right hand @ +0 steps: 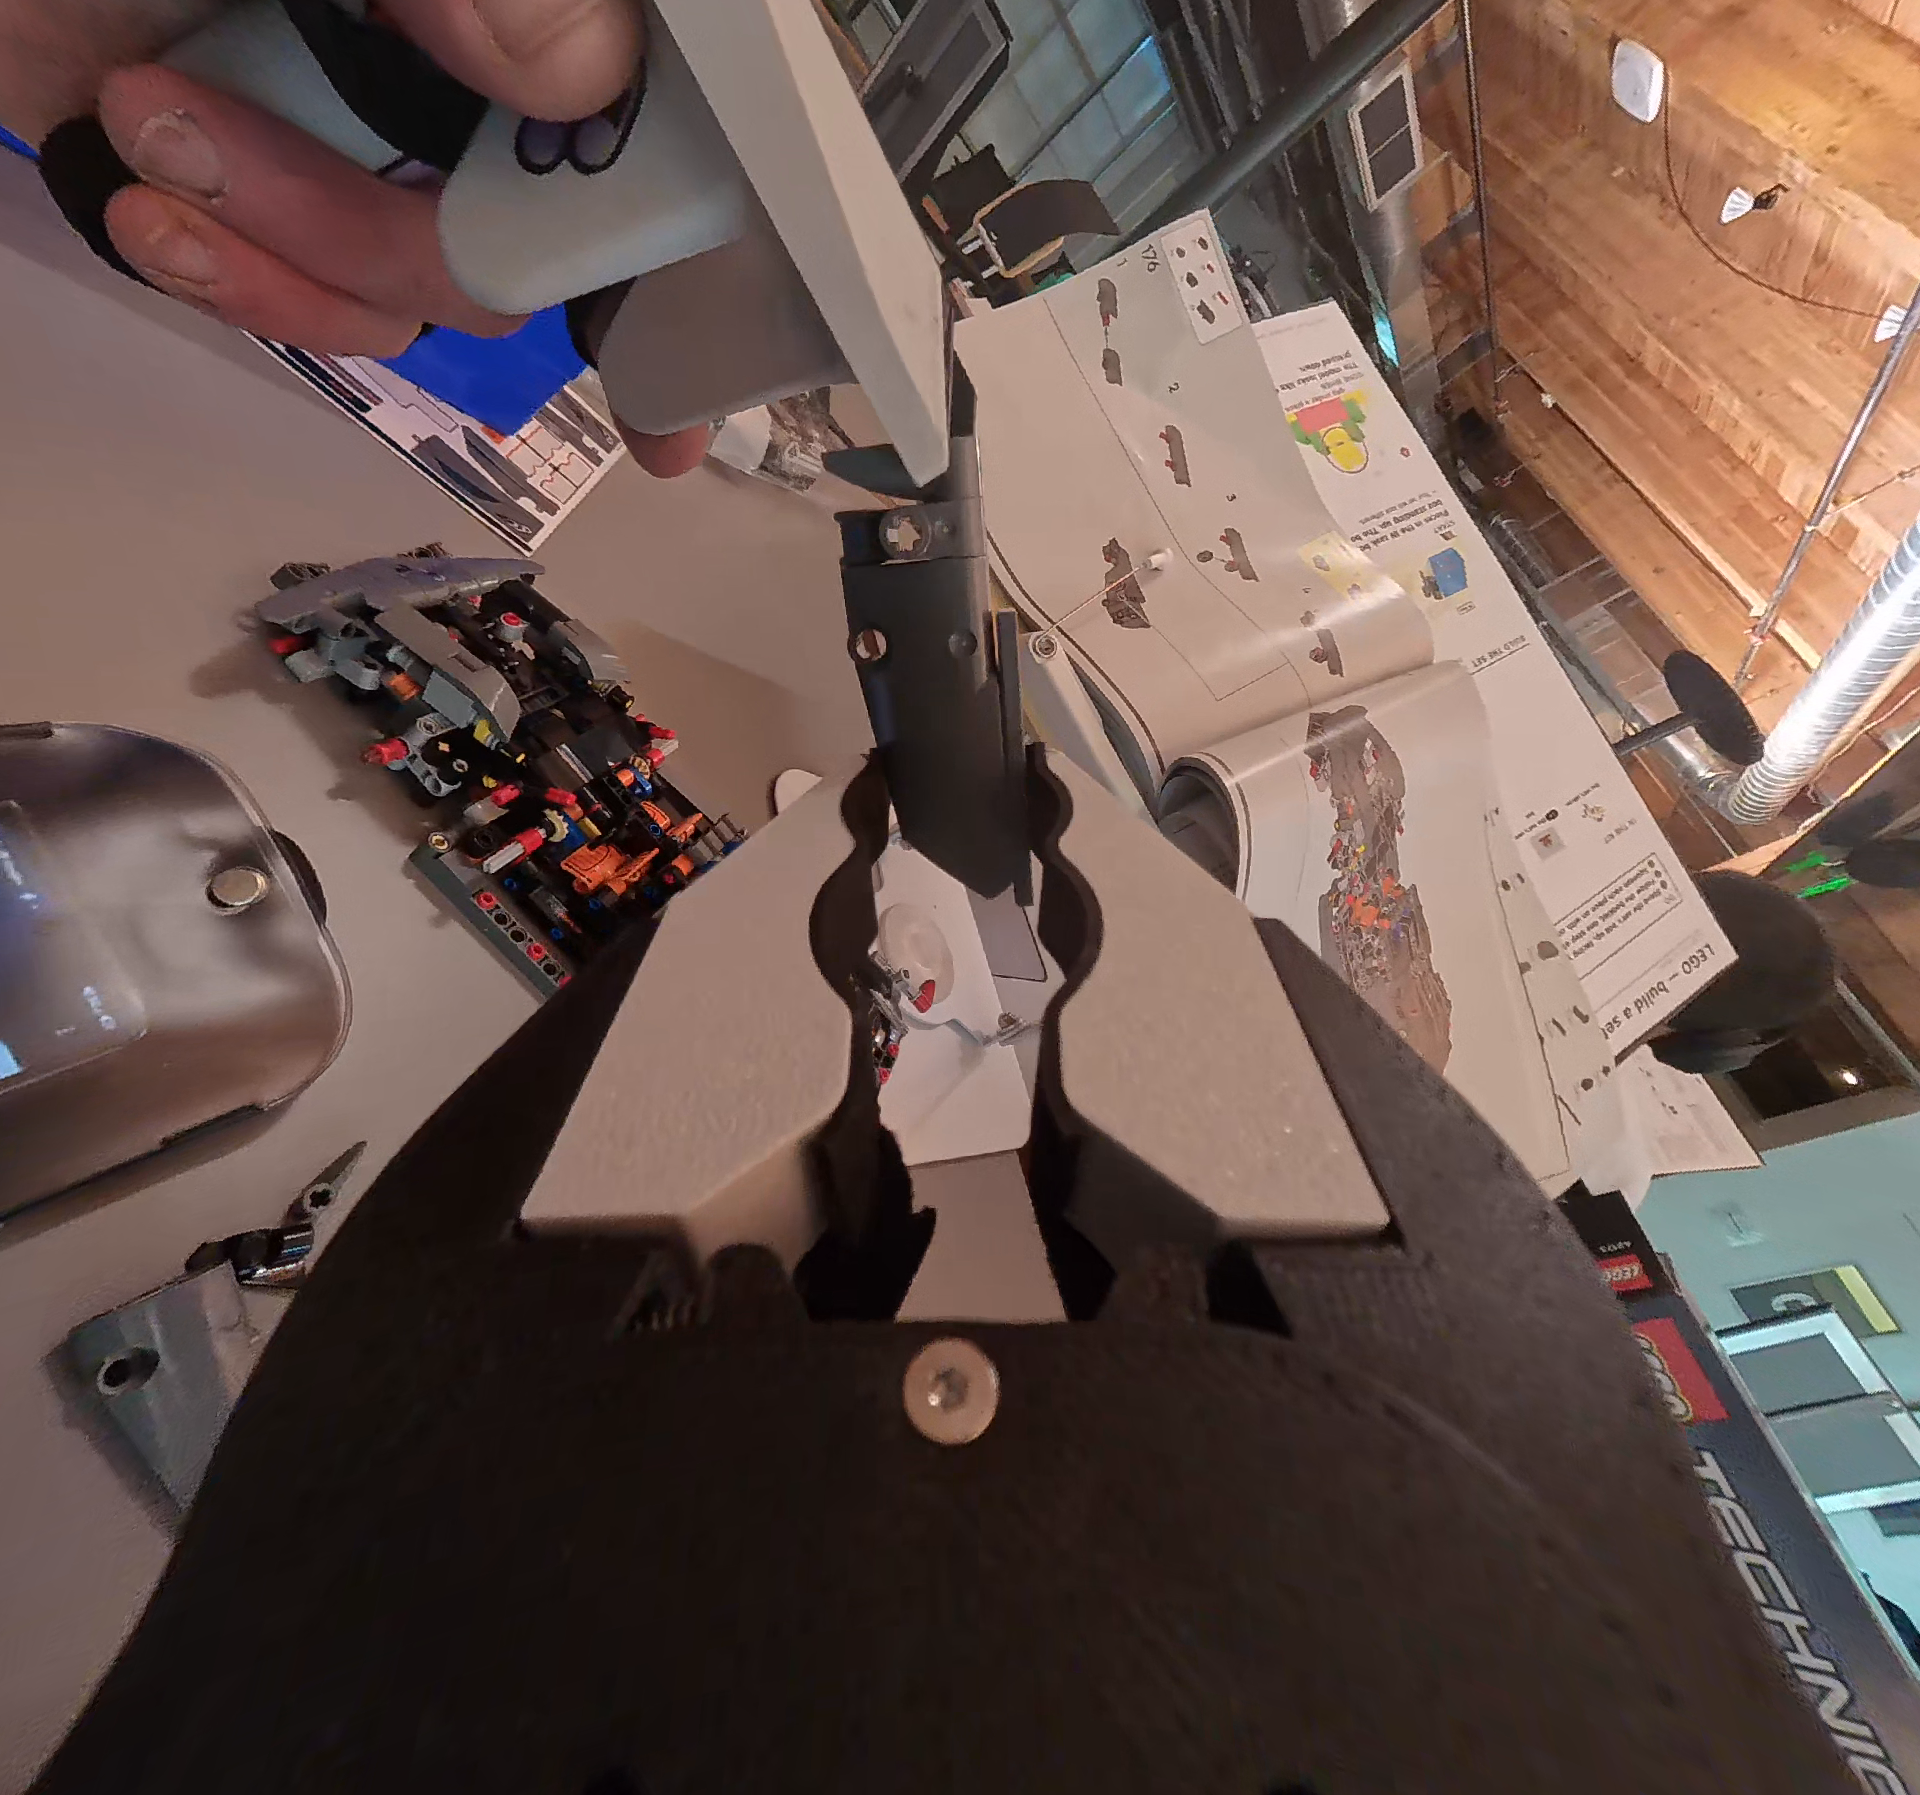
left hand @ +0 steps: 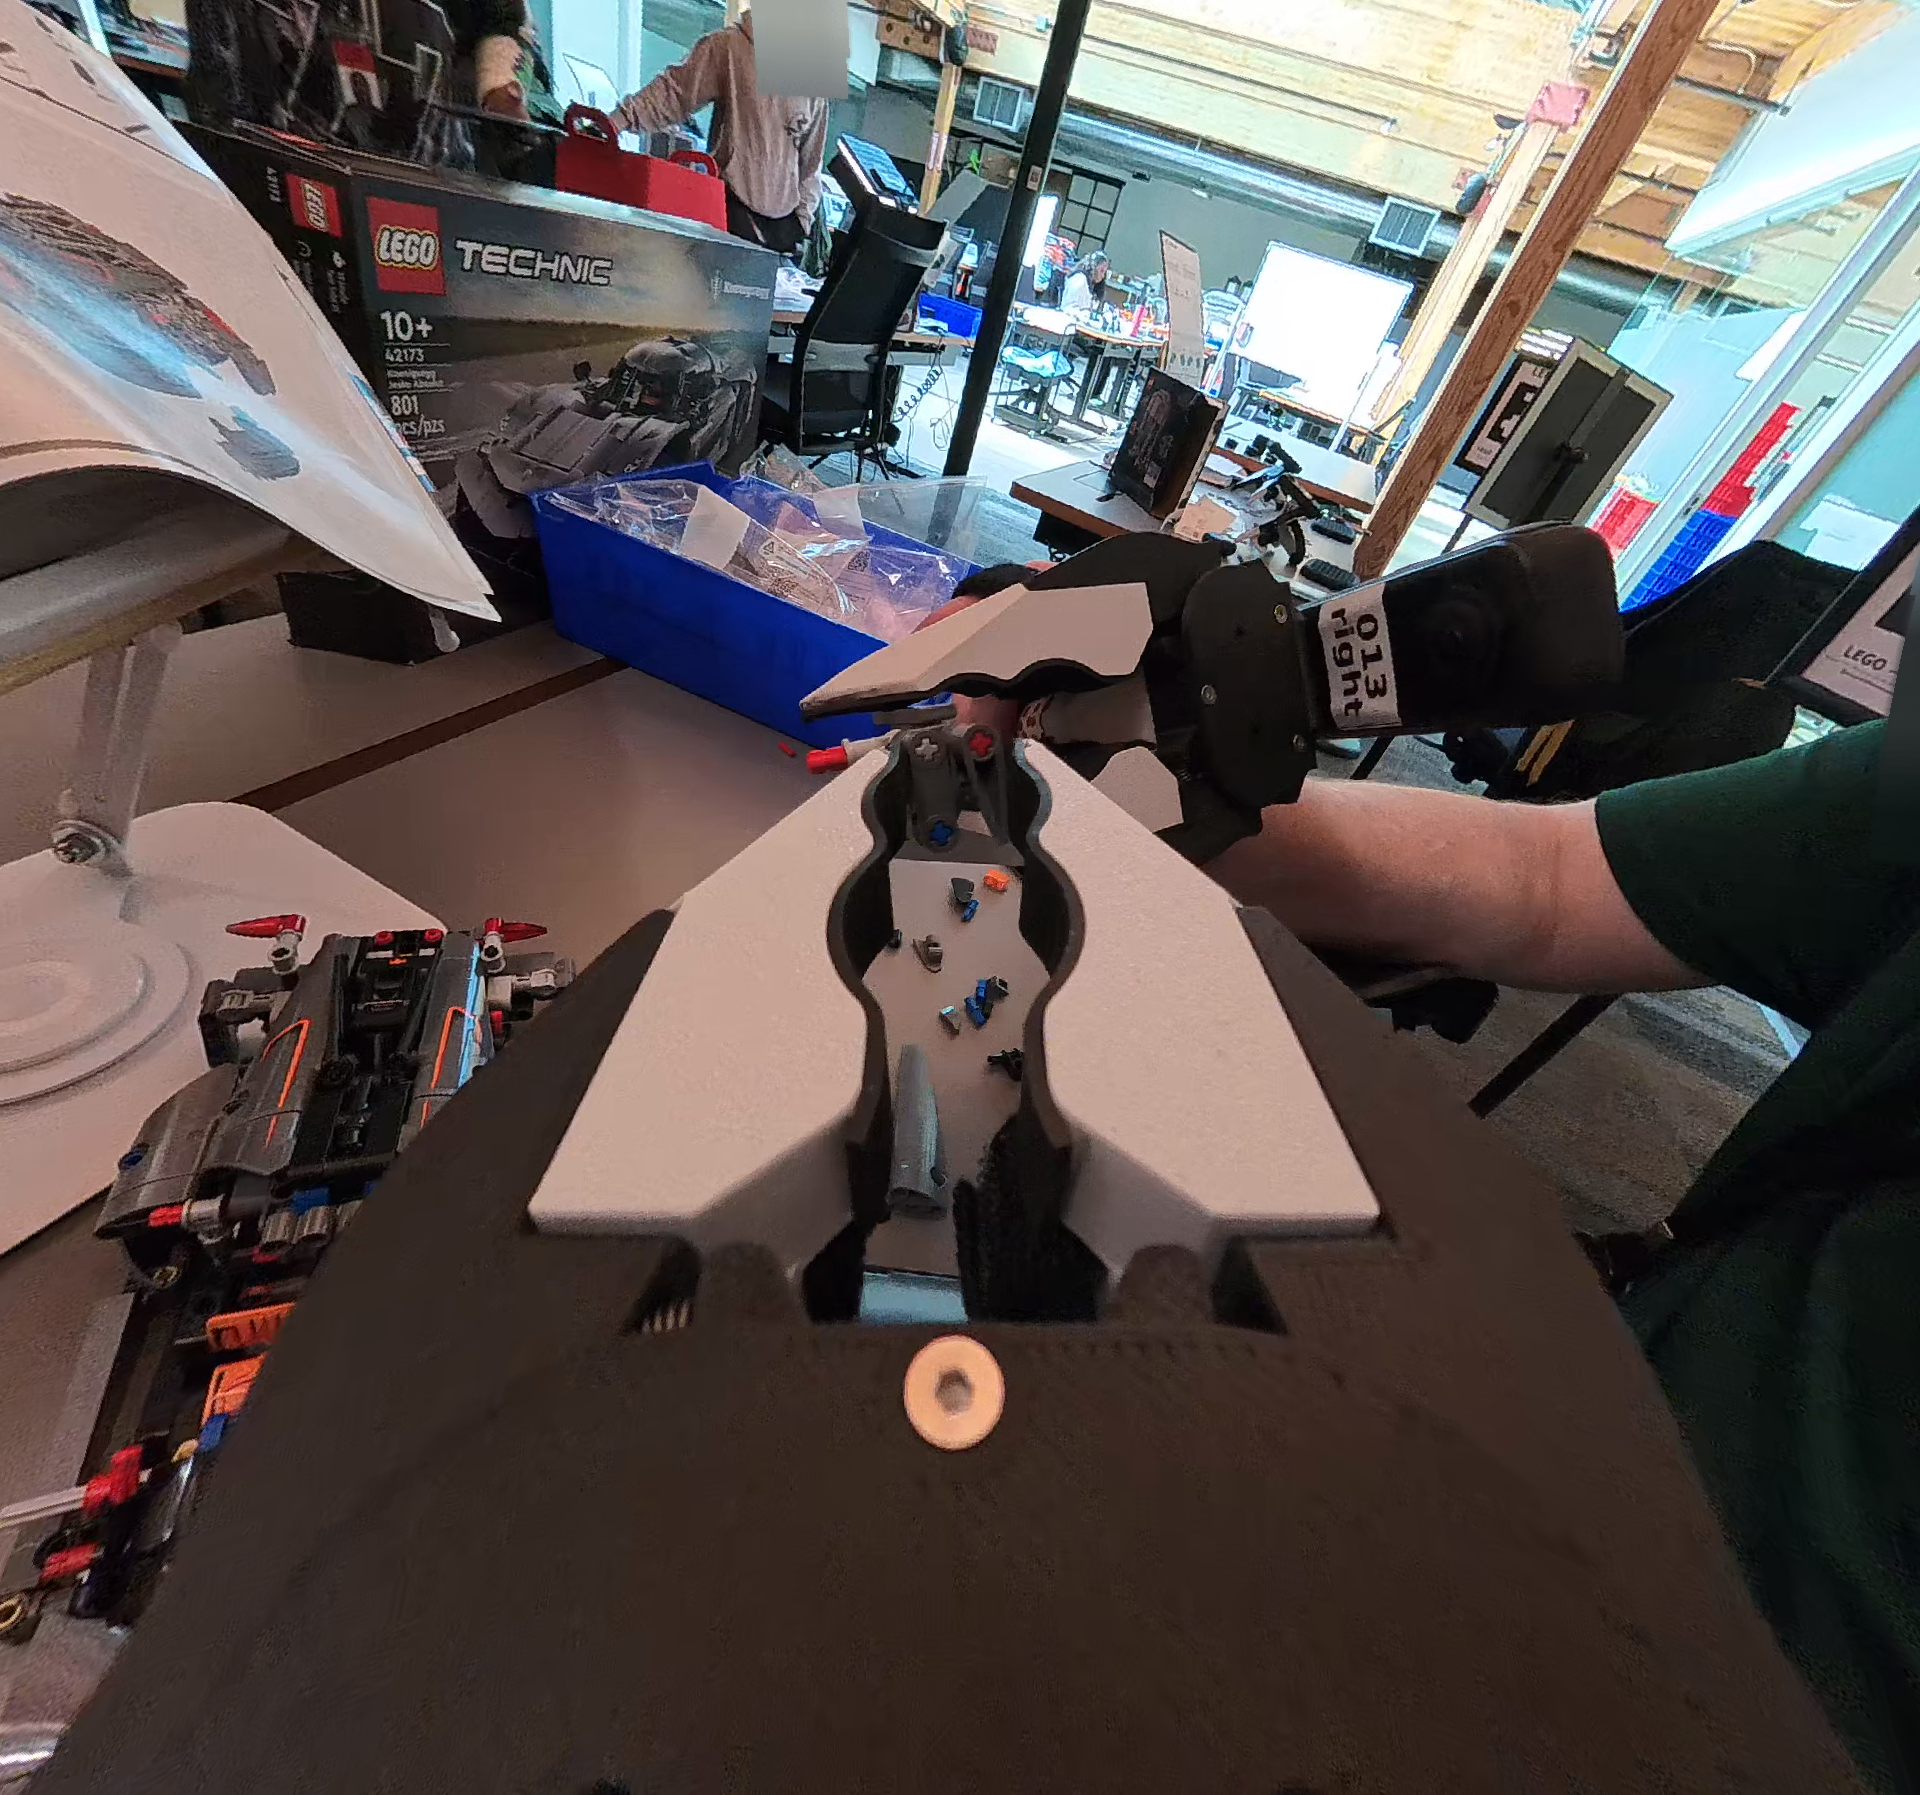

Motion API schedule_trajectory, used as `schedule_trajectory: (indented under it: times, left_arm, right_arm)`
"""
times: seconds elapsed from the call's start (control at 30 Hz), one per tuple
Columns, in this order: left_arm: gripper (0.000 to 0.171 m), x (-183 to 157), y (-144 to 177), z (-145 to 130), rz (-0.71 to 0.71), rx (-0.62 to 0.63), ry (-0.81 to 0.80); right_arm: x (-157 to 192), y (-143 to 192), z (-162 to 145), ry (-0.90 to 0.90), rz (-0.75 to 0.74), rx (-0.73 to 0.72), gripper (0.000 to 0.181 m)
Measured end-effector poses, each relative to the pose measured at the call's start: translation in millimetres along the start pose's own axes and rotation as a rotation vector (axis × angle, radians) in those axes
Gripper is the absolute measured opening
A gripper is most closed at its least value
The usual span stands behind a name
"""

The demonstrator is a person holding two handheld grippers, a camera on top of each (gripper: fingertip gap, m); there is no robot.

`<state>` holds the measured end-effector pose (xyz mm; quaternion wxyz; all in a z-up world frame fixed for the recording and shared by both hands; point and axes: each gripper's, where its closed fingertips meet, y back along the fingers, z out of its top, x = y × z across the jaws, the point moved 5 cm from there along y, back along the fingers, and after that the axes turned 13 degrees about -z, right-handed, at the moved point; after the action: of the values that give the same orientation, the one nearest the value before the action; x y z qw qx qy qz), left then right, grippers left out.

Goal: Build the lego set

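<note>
Left gripper [left hand: 951, 758]: tips pinch a small grey sub-assembly [left hand: 940, 789] with red and blue pins, held above the table.
Right gripper [right hand: 951, 800]: jaws close on the lower end of the same dark grey piece [right hand: 925, 665]; in its own view the other gripper's white finger [right hand: 831, 218] meets the top.
Part-built car [left hand: 312, 1070]: rests near left on the table [left hand: 582, 810].
Instruction booklet [right hand: 1299, 602]: open, far side.
Blue bin [left hand: 707, 602]: holds clear bags.
Loose pieces [left hand: 971, 997]: scattered below the tips.
Step, judged: joining a sub-assembly in mid-air. Next calls for aligned, steady pressing, then mounting on the car.
</note>
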<state>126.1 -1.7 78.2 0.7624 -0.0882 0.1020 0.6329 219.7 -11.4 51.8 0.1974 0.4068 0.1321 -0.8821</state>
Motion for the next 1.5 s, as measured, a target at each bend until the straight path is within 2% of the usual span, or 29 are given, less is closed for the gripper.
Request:
schedule_trajectory:
  times: [0.3,0.37,0.43,0.6,0.73,0.97,1.1,1.23,1.5]
  left_arm:
    - [0.03,-2,-3,1,0.037,0.017,-0.032]
    - [0.027,-2,-3,1,0.061,0.03,-0.05]
    - [0.016,-2,-2,1,0.081,0.035,-0.069]
    - [0.015,-4,-2,3,0.079,0.03,-0.095]
    - [0.015,-11,-4,5,0.094,0.05,-0.189]
    - [0.015,-23,-11,8,0.15,0.133,-0.403]
    - [0.015,-24,-14,6,0.202,0.195,-0.489]
    - [0.015,-24,-18,4,0.227,0.238,-0.528]
    - [0.015,-22,-20,4,0.228,0.252,-0.537]
  right_arm:
    - [-2,-1,-2,0.041,-0.049,0.018,0.024]
    - [-2,-1,-2,0.057,-0.056,0.015,0.024]
    - [-2,0,-1,0.063,-0.058,0.01,0.024]
    - [-4,1,2,0.061,-0.08,-0.007,0.026]
    - [-9,0,1,0.025,-0.098,-0.003,0.037]
    - [-18,0,-4,-0.05,-0.117,0.012,0.044]
    - [-18,2,-2,-0.035,-0.11,-0.003,0.038]
    - [-8,2,0,0.018,-0.066,0.0,0.022]
    - [-6,0,-2,0.028,-0.059,0.015,0.02]
